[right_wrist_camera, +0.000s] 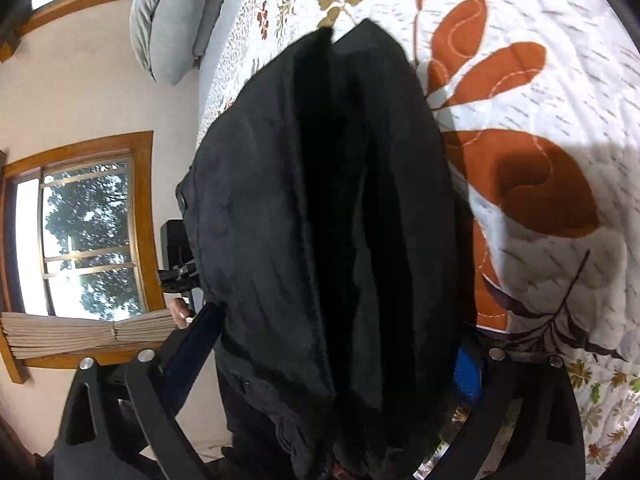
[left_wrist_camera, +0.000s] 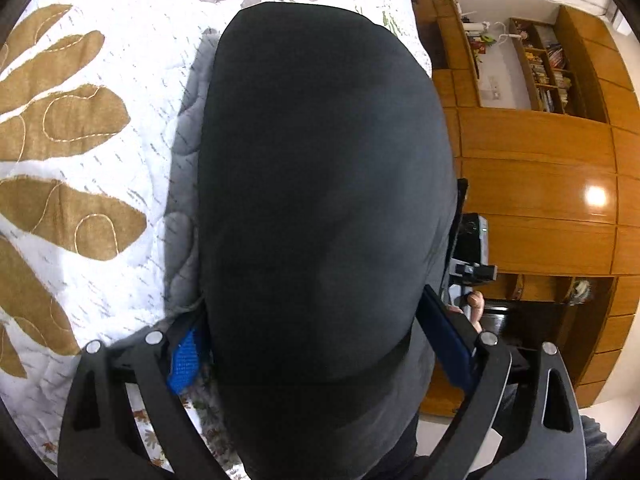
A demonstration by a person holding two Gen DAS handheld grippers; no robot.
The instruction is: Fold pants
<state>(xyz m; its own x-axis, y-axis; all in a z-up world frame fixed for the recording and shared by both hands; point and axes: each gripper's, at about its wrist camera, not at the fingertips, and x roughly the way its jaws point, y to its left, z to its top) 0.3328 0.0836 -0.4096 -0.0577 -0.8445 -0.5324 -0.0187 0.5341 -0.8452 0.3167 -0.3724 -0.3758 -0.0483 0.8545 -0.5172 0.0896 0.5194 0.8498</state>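
Observation:
The black pants (left_wrist_camera: 320, 184) fill the middle of the left wrist view as a smooth, rounded bundle raised above the bed. My left gripper (left_wrist_camera: 320, 344) has its blue-padded fingers (left_wrist_camera: 185, 360) against both sides of the cloth. In the right wrist view the pants (right_wrist_camera: 320, 216) show as several doubled layers with a deep fold down the middle. My right gripper (right_wrist_camera: 332, 356) holds them the same way, with its fingers set wide around the thick bundle. Each gripper also appears at the pants' edge in the other view, the right gripper (left_wrist_camera: 472, 248) and the left gripper (right_wrist_camera: 176, 272).
Under the pants lies a bed with a white quilt (left_wrist_camera: 100, 152) printed with leaves. A wooden wardrobe and shelves (left_wrist_camera: 540, 160) stand to the right. Grey pillows (right_wrist_camera: 172, 16) and a window (right_wrist_camera: 88, 232) are on the left. A person's hand (left_wrist_camera: 476, 308) grips the right tool.

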